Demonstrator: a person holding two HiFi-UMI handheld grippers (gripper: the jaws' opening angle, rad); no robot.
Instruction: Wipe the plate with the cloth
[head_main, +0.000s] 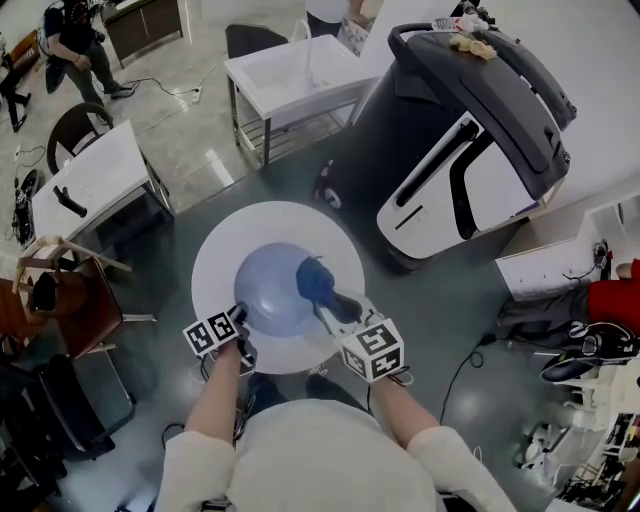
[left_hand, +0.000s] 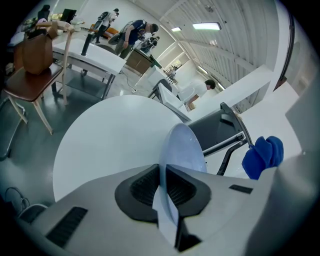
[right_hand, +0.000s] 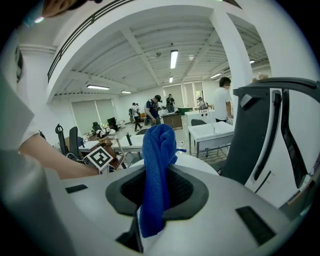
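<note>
Beyond plate (head_main: 272, 292), bulky dark machine (head_main: 455, 150)

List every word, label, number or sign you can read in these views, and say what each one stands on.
No readable words or numbers in any view.
The square markers on the two cubes are black-and-white patterns, not letters or digits.
The plate, the cloth and the dark machine show no print.

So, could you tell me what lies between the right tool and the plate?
The blue cloth, held in the right tool; the head view shows it.
</note>
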